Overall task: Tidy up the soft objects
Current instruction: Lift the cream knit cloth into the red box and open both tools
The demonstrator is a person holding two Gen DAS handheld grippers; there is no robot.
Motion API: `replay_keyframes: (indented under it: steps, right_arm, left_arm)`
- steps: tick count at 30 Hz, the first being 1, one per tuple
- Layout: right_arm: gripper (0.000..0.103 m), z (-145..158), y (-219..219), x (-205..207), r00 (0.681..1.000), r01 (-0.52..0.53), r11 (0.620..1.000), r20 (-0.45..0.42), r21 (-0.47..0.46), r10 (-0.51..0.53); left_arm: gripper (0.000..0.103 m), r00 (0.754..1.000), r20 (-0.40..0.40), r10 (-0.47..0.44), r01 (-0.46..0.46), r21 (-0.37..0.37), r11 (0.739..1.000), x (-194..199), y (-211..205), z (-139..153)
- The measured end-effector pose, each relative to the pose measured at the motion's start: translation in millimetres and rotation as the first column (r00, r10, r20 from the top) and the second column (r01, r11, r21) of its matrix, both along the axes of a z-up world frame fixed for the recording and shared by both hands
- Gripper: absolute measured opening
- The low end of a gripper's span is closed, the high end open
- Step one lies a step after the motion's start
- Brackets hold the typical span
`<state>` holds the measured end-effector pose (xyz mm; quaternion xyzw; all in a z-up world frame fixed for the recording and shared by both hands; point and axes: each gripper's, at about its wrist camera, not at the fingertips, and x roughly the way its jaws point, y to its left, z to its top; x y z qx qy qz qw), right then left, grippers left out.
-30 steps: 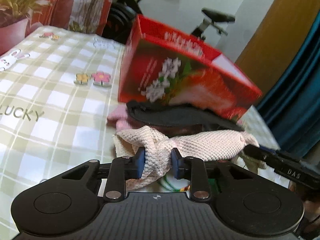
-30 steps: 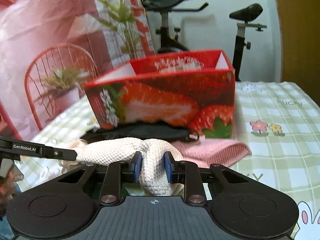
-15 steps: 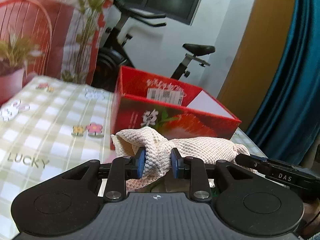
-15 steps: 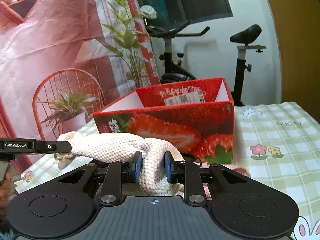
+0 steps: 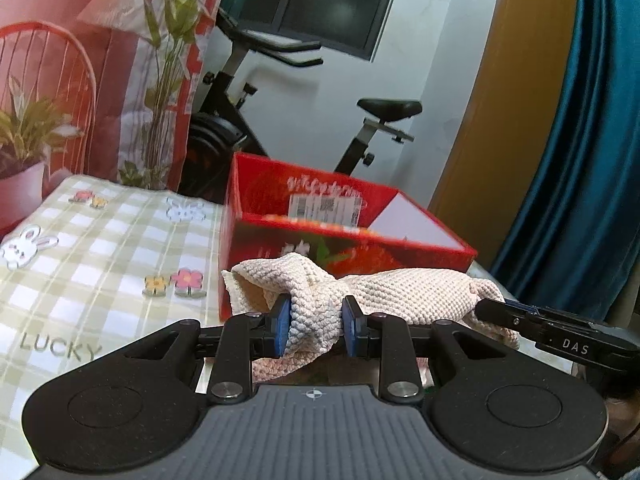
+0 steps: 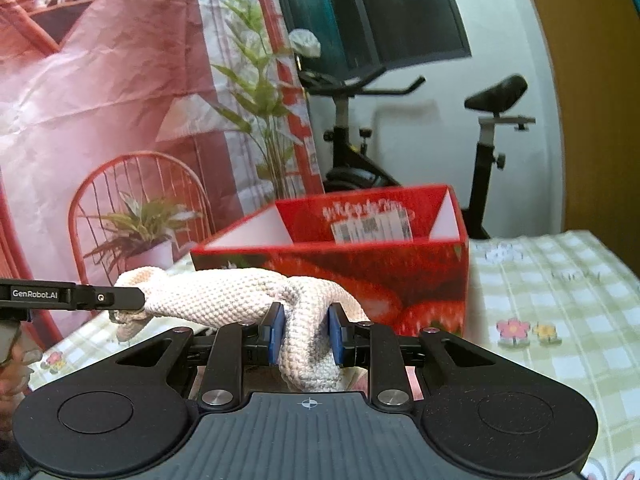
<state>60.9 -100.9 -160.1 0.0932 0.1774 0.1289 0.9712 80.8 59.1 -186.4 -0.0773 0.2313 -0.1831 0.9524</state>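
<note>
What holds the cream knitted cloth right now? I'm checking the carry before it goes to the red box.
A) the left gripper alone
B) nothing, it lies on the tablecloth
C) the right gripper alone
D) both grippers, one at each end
D: the left gripper and the right gripper each clamp an end of the cream knitted cloth, slung between them.

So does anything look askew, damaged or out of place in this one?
Nothing stands out. The cream knit cloth hangs bunched between the left gripper and right gripper, before the upright, open strawberry box.

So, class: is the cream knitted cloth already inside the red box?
No, the cloth hangs between both grippers, in front of the box.
</note>
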Motion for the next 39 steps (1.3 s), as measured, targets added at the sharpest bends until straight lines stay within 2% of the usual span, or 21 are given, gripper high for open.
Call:
replay_keyframes:
  steps: [4,10,17,24,31,34,39]
  right_arm:
    - [0.022,16,-4,9,1.0,0.003,1.0,0.029,0.012,-0.004]
    - [0.022,43,-14,39,0.999,0.03,0.999,0.036,0.034,-0.032]
    - [0.022,61,-24,89,0.999,0.051,0.998,0.012,0.028,-0.051]
    - [0.022,58,-40,155,0.99,0.101,0.992,-0.104,0.07,-0.093]
    - [0.022,45,-47,216,0.963,0.168,0.983,-0.228,0.08,-0.145]
    - [0.022,40,-50,233,0.951,0.192,0.978,-0.26,0.083,-0.164]
    - [0.022,32,-54,255,0.934,0.216,0.973,-0.308,0.083,-0.181]
  left_arm:
    - [0.029,0.999,0.038,-0.005,0.005,-0.001,1.0,10,-3,19]
    - [0.029,0.999,0.044,-0.032,0.033,-0.019,0.999,48,-10,45]
    - [0.029,1.0,0.023,-0.021,0.022,-0.037,0.999,96,-20,52]
    - [0.029,0.999,-0.054,0.005,-0.006,-0.027,1.0,154,-30,51]
    - [0.029,0.985,-0.171,0.024,-0.029,-0.025,0.999,208,-37,42]
    - [0.029,0.977,-0.214,0.02,-0.029,-0.036,0.999,221,-37,36]
    - [0.029,0.971,-0.239,0.025,-0.033,-0.031,0.999,237,-38,30]
